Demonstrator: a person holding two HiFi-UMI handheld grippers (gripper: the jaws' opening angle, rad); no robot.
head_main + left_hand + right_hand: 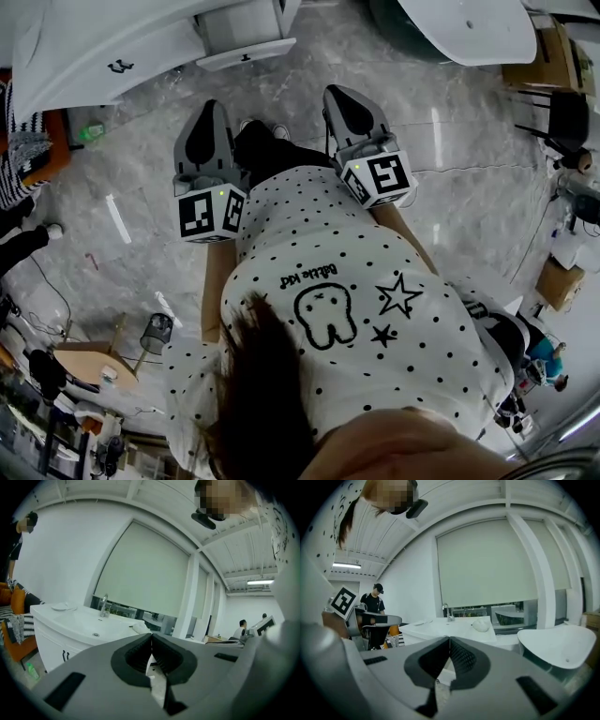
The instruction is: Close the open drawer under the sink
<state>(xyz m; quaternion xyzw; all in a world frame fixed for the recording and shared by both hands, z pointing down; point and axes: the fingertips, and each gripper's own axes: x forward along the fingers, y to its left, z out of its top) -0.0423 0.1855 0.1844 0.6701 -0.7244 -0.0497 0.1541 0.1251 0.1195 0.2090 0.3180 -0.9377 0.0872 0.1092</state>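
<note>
Head view: my left gripper (210,116) and right gripper (339,101) point toward the top of the frame, where the open drawer (246,39) sticks out from the white vanity (89,52) at the upper left.

Left gripper view: my jaws are pressed together with nothing between them. The sink (89,624) and its tap (103,605) sit at middle left.

Right gripper view: these jaws meet too, empty. The sink counter (457,626) lies just above them at centre.
</note>
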